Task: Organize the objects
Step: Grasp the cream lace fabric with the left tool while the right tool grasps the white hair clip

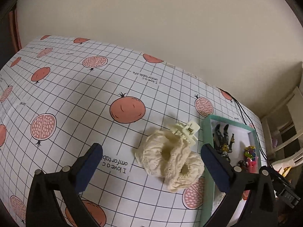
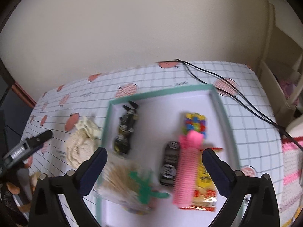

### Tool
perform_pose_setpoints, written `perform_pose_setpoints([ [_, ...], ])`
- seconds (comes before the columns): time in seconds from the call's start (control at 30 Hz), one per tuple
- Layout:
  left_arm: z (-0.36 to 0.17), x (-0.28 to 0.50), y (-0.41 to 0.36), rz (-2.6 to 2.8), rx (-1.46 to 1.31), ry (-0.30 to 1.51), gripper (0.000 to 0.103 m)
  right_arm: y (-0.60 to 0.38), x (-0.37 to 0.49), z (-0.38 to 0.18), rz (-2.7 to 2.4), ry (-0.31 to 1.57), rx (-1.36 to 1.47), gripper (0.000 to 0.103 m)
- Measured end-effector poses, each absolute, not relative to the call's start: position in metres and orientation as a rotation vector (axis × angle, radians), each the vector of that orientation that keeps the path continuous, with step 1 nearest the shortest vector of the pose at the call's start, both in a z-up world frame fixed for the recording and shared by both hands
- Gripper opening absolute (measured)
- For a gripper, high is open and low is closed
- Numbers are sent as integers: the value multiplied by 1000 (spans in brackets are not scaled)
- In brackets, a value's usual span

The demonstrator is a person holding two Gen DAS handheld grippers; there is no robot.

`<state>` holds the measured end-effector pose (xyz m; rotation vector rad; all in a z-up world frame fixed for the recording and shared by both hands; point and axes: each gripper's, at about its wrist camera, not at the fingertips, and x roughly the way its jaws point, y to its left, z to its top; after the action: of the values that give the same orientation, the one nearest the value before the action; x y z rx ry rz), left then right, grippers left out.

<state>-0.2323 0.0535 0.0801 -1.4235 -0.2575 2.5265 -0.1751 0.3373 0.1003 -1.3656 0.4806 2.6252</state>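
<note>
1. Left wrist view: the cream scrunchie (image 1: 170, 162) was a puffy, wrinkled ring of lace-like fabric, bunched into two lobes with dark hollows. It lay on the tablecloth (image 1: 75, 98), a smooth sheet printed with a black grid and pink pomegranates.
2. A cream plastic claw clip (image 1: 186, 132), hard and toothed with a small brass pin, rested against the scrunchie's 1 o'clock edge.
3. The left gripper (image 1: 151, 162) was spread wide and held nothing; its dark blue pads stood at either side, and the scrunchie sat between the fingertips, nearer the right-hand pad without clearly touching it.
4. At 3 o'clock of the scrunchie stood a shallow tray (image 1: 206, 132) with teal walls and a white floor, holding a dark jointed toy figure (image 1: 222, 141) and a small many-coloured toy (image 1: 250, 151).
5. Right wrist view, blurred: the right gripper (image 2: 153, 162) was also wide open and empty, hanging over the tray (image 2: 223, 113).
6. Between its fingers lay a ribbed pink tube (image 2: 186, 170) over a yellow crinkled packet (image 2: 205, 181), a black glossy cylinder (image 2: 170, 164), a green flat shape (image 2: 145, 185) on a clear box of pale sticks (image 2: 117, 179).
7. The toy figure (image 2: 126, 128) lay at 11 o'clock of the claw; the scrunchie (image 2: 79, 147) lay outside the tray at 9 o'clock, beside the left pad.
</note>
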Motion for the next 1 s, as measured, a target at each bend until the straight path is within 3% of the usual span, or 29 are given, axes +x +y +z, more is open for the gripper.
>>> perform_pose_setpoints([
  [0.17,66,-233,65,2476,-1462,-244,103,315,-187,104,2677,472,-1310,102],
  [0.47,28,-232,91,2462,-1572,-62,101,279,-208,103,2766,413,-1290,102],
  [0.5,26,-231,92,2467,-1566,-49,98,273,-213,102,2771,398,-1301,102],
  [0.57,23,-232,92,2482,-1578,-9,69,266,-220,101,2781,371,-1313,102],
  [0.7,21,-235,85,2491,-1585,0,50,248,-234,92,2782,342,-1365,102],
  [0.77,21,-238,78,2486,-1583,-28,34,240,-241,88,2776,314,-1389,102],
  [1.0,23,-252,25,2588,-1638,-130,27,211,-270,77,2790,251,-1456,98],
])
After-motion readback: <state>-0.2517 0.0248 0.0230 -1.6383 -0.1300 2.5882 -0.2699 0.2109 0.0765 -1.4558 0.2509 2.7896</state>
